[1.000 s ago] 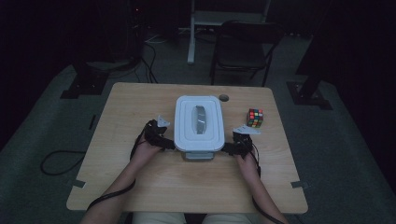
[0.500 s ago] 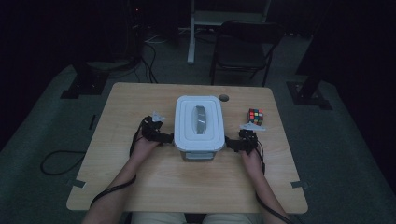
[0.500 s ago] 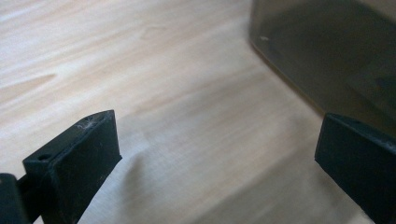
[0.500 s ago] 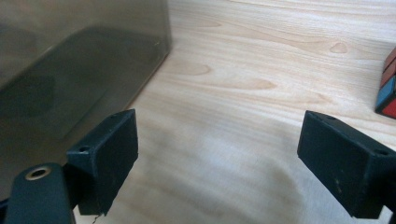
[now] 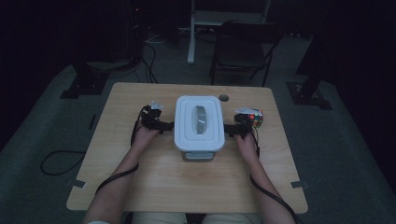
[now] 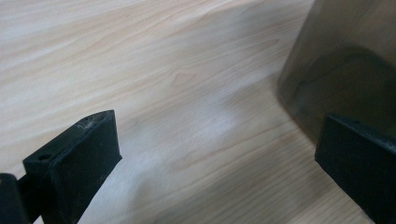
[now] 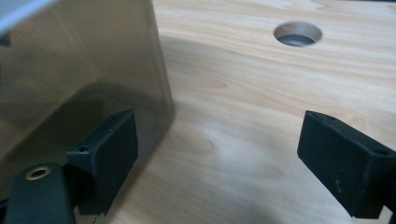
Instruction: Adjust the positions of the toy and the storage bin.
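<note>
Between the two claws, a white-lidded rectangular plastic container with smoky translucent walls (image 5: 199,122) is sitting on the pale wooden table (image 5: 140,186), its long side running away from the person.

Left gripper (image 5: 163,127) is standing just beside the container's left wall, jaws spread apart and gripping nothing; in the left gripper view the wall (image 6: 345,60) is lying past the right-hand jaw, with bare wood between the two jaws.

Right gripper (image 5: 229,131) is standing just beside the right wall, jaws wide apart after having just been opening, and nothing is pressing on the pads. In the right gripper view the container wall (image 7: 79,70) is rising behind the left-hand jaw, and a round cable hole in the tabletop (image 7: 297,34) is lying ahead between the jaws.

A multicoloured puzzle cube (image 5: 256,119) is resting just beyond the right gripper, touched by neither claw.

Progress, as judged: the container is looking set down and let go on both sides, lid on; whatever handling remains has not yet begun.

No brand, label or readable writing is showing anywhere.
</note>
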The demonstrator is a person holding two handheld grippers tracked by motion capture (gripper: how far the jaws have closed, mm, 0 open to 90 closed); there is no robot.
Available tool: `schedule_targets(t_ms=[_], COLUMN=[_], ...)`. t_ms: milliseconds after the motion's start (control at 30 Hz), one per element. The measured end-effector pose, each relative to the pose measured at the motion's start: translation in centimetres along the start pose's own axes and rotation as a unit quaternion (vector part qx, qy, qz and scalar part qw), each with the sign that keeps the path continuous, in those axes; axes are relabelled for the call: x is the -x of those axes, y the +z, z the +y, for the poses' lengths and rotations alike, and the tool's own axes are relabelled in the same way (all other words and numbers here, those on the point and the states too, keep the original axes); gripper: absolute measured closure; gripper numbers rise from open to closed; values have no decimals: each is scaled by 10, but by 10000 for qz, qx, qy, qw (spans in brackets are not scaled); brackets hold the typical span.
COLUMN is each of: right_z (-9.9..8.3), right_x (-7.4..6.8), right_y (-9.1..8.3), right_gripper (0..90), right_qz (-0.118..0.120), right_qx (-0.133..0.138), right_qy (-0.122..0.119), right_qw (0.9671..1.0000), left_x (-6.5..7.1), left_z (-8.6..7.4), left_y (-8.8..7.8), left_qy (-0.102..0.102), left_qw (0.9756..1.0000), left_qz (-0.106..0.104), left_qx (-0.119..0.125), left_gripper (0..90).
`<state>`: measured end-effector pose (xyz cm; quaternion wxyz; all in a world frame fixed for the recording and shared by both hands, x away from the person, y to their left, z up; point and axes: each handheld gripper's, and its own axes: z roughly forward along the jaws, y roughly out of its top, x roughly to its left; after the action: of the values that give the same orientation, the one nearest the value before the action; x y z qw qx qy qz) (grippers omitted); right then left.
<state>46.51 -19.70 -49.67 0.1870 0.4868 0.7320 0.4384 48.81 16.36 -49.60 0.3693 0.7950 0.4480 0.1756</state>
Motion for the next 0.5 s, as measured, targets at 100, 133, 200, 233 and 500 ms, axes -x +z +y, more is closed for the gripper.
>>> schedule_targets(t_ms=[100, 133, 200, 233, 500], right_z=[4, 3, 3, 3, 1], right_x=[-3, -3, -3, -3, -7], right_y=[3, 3, 2, 1, -6], right_gripper=[125, 125, 125, 125, 157], right_qz=[65, 58, 88, 120, 179], right_qx=[-19, 6, -9, -2, 56], right_qy=[13, 11, 45, 48, -68], right_qw=[10000, 10000, 10000, 9999, 9998], left_x=[3, 5, 8, 10, 16], left_z=[6, 8, 10, 11, 11], left_y=[-2, -3, -4, -4, -8], left_qy=[49, 75, 117, 150, 255], left_qw=[9999, 9999, 9997, 9997, 9997], left_qz=[-86, -118, -163, -174, -32], left_qx=[87, 97, 120, 96, 49], left_gripper=[7, 7, 7, 7, 8])
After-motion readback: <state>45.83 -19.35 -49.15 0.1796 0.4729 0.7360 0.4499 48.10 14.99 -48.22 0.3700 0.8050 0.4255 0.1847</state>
